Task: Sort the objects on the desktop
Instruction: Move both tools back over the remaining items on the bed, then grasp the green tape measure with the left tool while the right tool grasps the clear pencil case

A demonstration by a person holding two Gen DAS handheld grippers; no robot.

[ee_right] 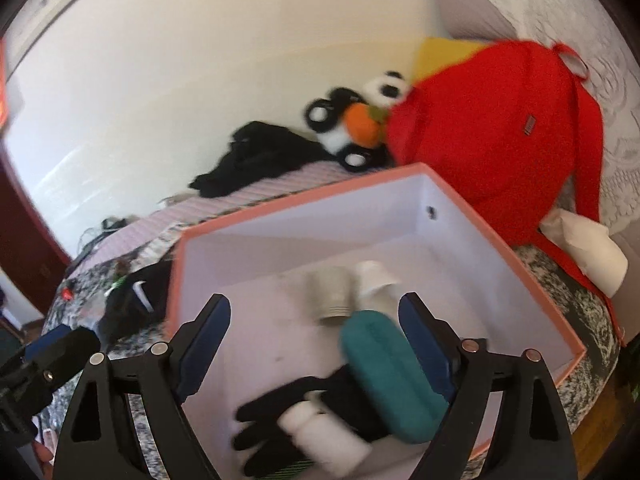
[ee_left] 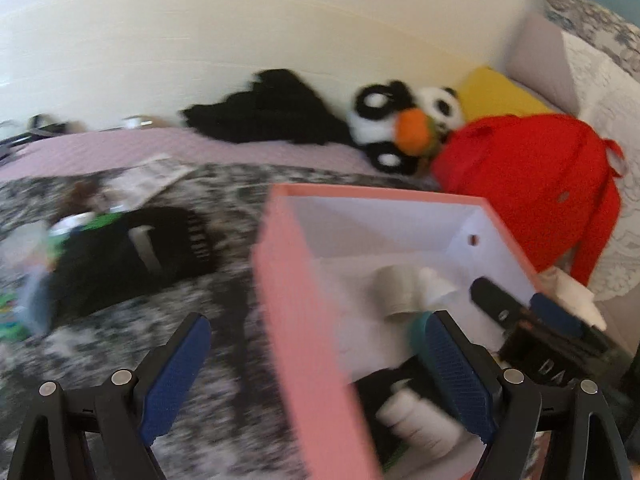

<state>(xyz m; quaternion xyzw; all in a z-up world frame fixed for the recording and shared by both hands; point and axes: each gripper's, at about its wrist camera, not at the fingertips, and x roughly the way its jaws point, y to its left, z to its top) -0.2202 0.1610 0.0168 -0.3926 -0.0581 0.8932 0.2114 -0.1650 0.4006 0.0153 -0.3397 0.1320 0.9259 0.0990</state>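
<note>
A pink box [ee_left: 304, 320] with a white inside sits on a grey patterned bedspread [ee_left: 224, 200]. In the box [ee_right: 304, 200] lie a grey roll [ee_right: 334, 294], a white bottle [ee_right: 376, 280], a teal case [ee_right: 384, 368], a black glove [ee_right: 280, 404] and a second white bottle [ee_right: 320, 432]. My left gripper [ee_left: 318, 320] is open and empty, straddling the box's left wall. My right gripper [ee_right: 316, 300] is open above the box, the teal case just under its right finger. A black sock with a white mark [ee_left: 132, 256] lies left of the box.
A red backpack [ee_right: 492, 132] leans behind the box, beside a panda plush [ee_right: 352, 124] and a black cloth [ee_right: 260, 152]. A yellow pillow [ee_left: 496, 92] sits behind them, and white tissue [ee_right: 588, 252] lies right of the box. Blurred small items [ee_left: 28, 264] crowd the left of the bedspread.
</note>
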